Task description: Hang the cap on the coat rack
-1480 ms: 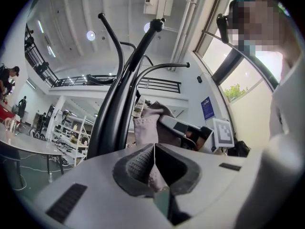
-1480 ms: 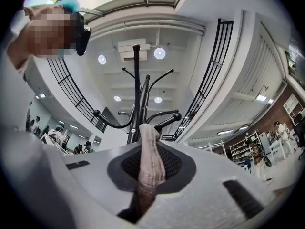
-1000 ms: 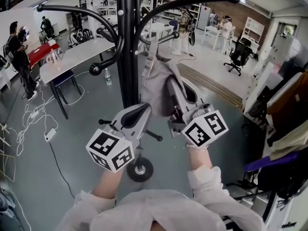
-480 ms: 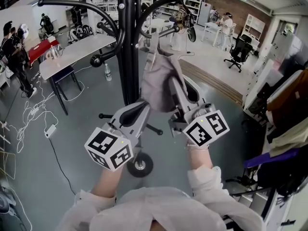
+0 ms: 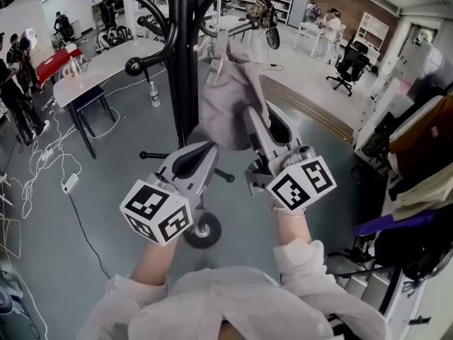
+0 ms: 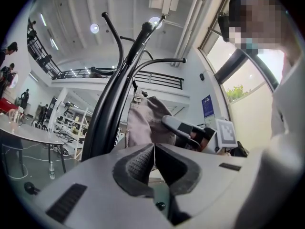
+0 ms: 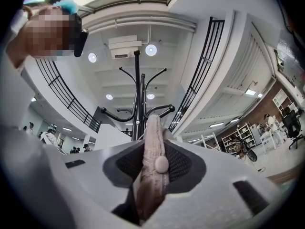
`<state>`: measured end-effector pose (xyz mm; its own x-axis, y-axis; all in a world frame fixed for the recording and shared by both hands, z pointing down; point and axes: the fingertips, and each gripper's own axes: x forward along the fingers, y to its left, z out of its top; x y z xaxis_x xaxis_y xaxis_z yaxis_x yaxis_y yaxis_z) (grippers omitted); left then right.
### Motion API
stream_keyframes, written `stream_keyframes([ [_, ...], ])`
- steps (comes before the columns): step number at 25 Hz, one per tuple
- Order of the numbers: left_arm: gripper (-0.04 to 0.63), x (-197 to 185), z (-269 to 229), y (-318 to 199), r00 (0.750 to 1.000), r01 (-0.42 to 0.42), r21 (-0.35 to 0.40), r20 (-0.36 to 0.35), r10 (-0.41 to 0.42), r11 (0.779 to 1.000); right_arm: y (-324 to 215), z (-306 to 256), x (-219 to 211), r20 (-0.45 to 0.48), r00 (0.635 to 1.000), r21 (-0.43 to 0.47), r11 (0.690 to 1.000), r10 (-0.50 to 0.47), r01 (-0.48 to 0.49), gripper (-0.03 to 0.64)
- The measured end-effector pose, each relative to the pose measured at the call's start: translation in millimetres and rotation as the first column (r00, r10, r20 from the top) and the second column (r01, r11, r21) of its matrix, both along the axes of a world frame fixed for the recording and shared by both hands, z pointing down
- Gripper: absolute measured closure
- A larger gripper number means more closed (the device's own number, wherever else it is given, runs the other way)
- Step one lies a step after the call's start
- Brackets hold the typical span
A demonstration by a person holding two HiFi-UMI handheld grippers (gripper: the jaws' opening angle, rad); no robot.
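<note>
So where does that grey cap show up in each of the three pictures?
Head view: upper centre, the cap beside the coat rack pole.
Left gripper view: centre, right of the pole.
Right gripper view: lower centre, between the right hand-held gripper's opening jaws.
Shared landmark: the black coat rack.

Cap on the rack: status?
Left tongs shut, empty. Right tongs opening, grey fabric cap between them. Cap looks hooked on black metal coat rack. Nothing blocking.
</note>
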<state>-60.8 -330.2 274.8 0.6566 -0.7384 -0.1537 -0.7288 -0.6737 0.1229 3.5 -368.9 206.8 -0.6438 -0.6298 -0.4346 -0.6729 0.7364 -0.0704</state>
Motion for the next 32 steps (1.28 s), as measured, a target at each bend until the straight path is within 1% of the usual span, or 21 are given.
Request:
stream_keyframes([
  [8,0.578,-1.1,10.1,5.9,1.0,0.011,-0.027,-0.025,-0.011,1.0,11.5,14.2,3.1,-0.034,0.999,-0.026,1.0,0.009,-0.01,0.495],
  [17,0.578,5.9,16.0,18.4,0.999,-0.004,-0.051,-0.034,0.002,0.999,18.0,30.0,10.5,-0.051,0.999,-0.078,0.997,0.018,-0.022,0.492],
  [24,0.578,4.3,25.3,21.9,0.999,0.008,-0.077,-0.041,-0.012,0.997,20.8,42.8,14.3,-0.053,0.998,-0.131,0.991,0.029,-0.036,0.492],
  [28,0.578,3.4,29.2,23.1,0.999,0.008,-0.087,-0.045,-0.012,0.996,23.2,47.1,16.0,-0.055,0.998,-0.144,0.989,0.035,-0.042,0.492],
  [32,0.578,3.9,34.9,25.2,0.999,0.006,-0.099,-0.045,-0.011,0.995,26.7,55.1,20.0,-0.046,0.999,-0.175,0.984,0.026,-0.034,0.492],
])
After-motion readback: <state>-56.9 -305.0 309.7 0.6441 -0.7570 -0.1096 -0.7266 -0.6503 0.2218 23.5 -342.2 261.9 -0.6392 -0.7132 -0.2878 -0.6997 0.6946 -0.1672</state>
